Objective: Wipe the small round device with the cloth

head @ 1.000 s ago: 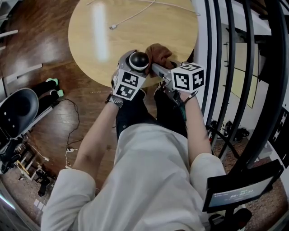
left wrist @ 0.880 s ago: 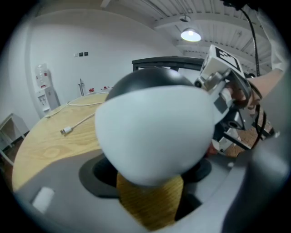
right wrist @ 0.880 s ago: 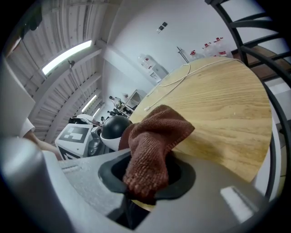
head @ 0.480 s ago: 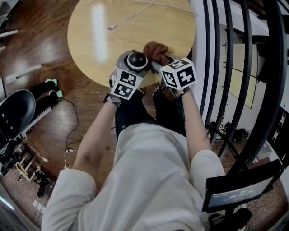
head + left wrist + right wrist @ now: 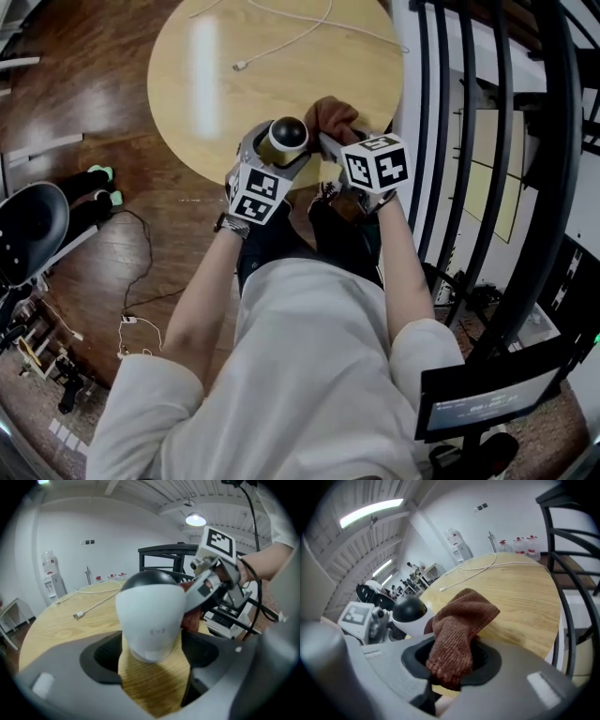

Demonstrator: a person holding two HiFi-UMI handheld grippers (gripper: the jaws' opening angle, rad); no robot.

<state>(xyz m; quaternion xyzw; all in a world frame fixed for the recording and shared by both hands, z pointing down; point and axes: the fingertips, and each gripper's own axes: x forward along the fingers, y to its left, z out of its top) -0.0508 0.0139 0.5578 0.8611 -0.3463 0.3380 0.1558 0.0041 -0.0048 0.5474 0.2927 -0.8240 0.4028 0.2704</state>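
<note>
The small round device [image 5: 288,134], a white body with a black dome, is held at the near edge of the round wooden table [image 5: 216,84]. My left gripper [image 5: 272,155] is shut on its narrow base [image 5: 149,651]. The brown cloth [image 5: 330,116] hangs bunched from my right gripper [image 5: 330,141], which is shut on it. It touches the device's right side. In the right gripper view the cloth [image 5: 459,630] rises from between the jaws, with the device [image 5: 410,613] just to its left. In the left gripper view, red-brown cloth [image 5: 190,618] peeks out behind the device.
A white cable [image 5: 281,37] lies across the far part of the table. A black metal railing [image 5: 450,141] runs along the right. A black chair [image 5: 33,234] and floor cables [image 5: 141,281] are at the left. A dark screen [image 5: 487,398] stands at the lower right.
Both grippers stayed close together at the table's near edge. The device has tipped, showing more of its white body. The right gripper with the cloth has shifted slightly left.
</note>
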